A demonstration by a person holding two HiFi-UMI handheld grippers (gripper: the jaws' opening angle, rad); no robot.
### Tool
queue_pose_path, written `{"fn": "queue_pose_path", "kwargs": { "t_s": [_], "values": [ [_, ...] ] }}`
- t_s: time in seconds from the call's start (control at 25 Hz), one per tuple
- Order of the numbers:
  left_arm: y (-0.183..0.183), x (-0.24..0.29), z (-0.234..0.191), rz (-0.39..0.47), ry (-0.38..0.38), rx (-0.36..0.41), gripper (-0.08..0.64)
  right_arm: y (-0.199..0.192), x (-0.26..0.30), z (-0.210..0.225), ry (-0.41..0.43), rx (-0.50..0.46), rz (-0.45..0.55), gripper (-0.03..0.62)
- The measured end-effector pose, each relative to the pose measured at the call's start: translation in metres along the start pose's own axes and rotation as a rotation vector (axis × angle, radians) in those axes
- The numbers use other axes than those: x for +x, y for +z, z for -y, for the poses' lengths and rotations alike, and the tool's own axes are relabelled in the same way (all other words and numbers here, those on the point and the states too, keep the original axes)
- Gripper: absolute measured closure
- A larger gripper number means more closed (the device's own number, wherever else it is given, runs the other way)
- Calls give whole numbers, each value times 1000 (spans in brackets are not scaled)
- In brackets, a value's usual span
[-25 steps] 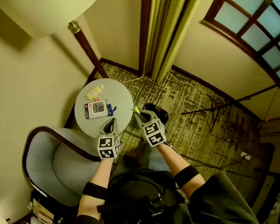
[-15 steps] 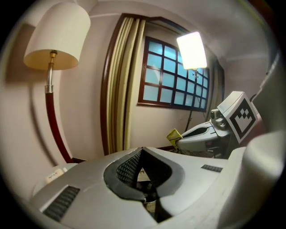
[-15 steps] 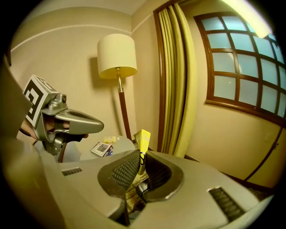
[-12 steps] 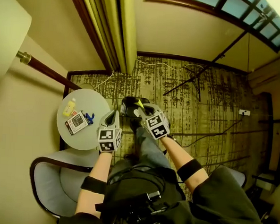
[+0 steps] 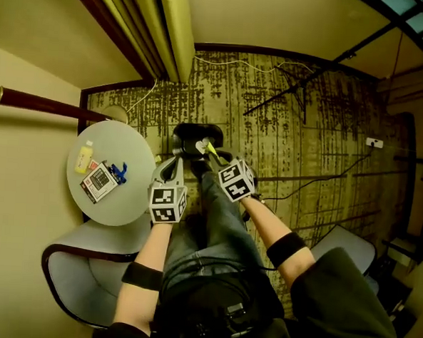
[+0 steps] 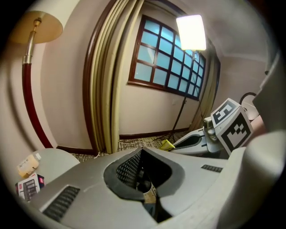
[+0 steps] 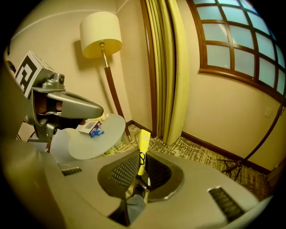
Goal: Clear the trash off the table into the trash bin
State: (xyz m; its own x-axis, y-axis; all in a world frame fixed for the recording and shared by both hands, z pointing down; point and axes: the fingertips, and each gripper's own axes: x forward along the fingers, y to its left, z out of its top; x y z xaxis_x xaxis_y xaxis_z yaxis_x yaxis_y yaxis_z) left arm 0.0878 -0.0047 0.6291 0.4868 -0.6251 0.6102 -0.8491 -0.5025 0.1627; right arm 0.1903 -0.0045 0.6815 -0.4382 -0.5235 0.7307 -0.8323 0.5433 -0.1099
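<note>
Two tongs at the black trash bin (image 5: 188, 135), its inside dark: right tongs (image 5: 210, 149) pinch a yellow wrapper (image 7: 143, 144), left tongs (image 5: 172, 164) clamp a pale printed scrap (image 6: 150, 192).

The yellow wrapper (image 7: 143, 145) in the right gripper (image 7: 141, 175) looks like glossy plastic film, the pale scrap (image 6: 151, 191) pinched in the left gripper (image 6: 147, 197) is perhaps printed paper, both gripper shells are matt grey plastic, and the carpet (image 5: 328, 136) is rough, patterned pile.
</note>
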Motion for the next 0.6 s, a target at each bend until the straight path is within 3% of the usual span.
{"fn": "queue_pose_path", "kwargs": {
  "t_s": [0.36,0.6],
  "values": [
    [-103,131,-22,-126,-33,18,560,-107,137,47,-9,86,-107,534],
    [-173,198,-39,-183,-38,-41,560,-180,215,63,-26,143,-176,531]
  ]
}}
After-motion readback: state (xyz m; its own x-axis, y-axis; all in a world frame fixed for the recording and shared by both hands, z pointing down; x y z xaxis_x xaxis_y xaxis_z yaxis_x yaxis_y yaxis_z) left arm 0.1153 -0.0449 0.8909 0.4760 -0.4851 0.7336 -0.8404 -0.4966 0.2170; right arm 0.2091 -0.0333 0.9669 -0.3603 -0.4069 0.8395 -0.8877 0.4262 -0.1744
